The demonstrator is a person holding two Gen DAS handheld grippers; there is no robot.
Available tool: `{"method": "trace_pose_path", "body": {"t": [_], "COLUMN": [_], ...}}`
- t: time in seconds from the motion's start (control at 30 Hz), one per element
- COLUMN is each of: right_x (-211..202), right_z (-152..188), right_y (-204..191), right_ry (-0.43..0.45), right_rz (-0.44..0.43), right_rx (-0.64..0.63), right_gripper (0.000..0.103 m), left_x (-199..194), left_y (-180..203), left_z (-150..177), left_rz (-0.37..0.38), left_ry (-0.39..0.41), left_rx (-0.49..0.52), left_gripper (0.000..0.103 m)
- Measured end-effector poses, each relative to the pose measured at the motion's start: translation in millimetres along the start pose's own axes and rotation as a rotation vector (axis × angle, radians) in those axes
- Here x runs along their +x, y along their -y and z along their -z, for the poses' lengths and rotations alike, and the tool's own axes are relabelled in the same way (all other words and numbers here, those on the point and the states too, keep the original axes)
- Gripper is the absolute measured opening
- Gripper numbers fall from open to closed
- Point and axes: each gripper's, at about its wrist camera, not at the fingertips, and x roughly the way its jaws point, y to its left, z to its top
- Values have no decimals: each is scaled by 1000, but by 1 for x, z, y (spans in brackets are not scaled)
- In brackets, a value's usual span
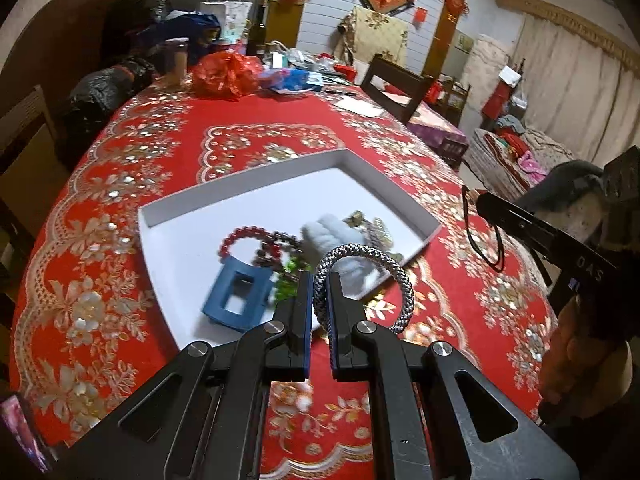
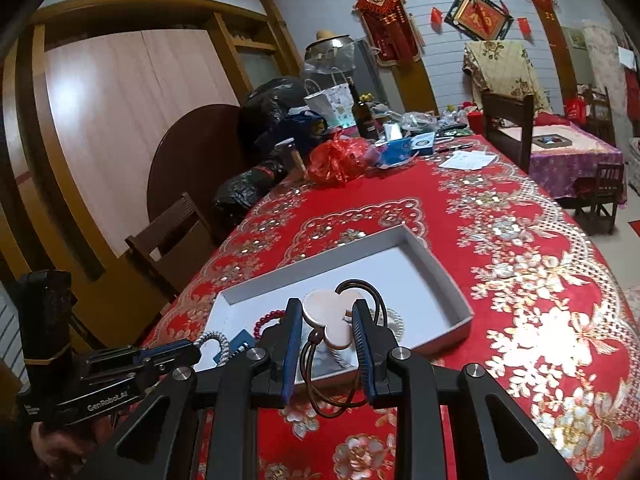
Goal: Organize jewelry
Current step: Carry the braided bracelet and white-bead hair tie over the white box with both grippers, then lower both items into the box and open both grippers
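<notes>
Two tongs are loaded at once. Nearest, the left gripper is pinched narrow on a silver braided bangle, which stands upright above the near edge of the white tray. The right gripper clamps a pale mouse-shaped charm on a dark cord, whose loops hang slack below the jaws over the tray's near edge. Beyond, near the tray's near edge, lie a blue square clip, a red bead bracelet, green beads and a white fluffy piece; its far half is bare. To do this well, I would carry each piece clear of the heap, keep the cord from snagging, and set them well apart on that bare far half.
</notes>
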Motion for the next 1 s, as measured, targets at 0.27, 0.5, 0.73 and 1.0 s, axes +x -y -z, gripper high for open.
{"method": "trace_pose_path", "body": {"t": [0.27,0.5,0.73,1.0], "right_x": [50,96,115,97], "right_z": [-1,6,15,7], "right_y": [-6,-4,-1,-2], "right_ry": [-34,-105,-130,-71], "right_rz": [-141,-133,-109,-132], "right_rx": [67,68,52,66], "right_gripper": [24,24,25,44], "left_x": [26,49,61,49], "left_y": [-42,-59,-67,-71], "left_z": [-7,-4,2,3], "left_rz": [-106,-172,-190,-192], "left_ry": [-17,-45,-58,-35], "left_rx": [-83,-92,-103,-139], "left_gripper": [5,5,5,38]}}
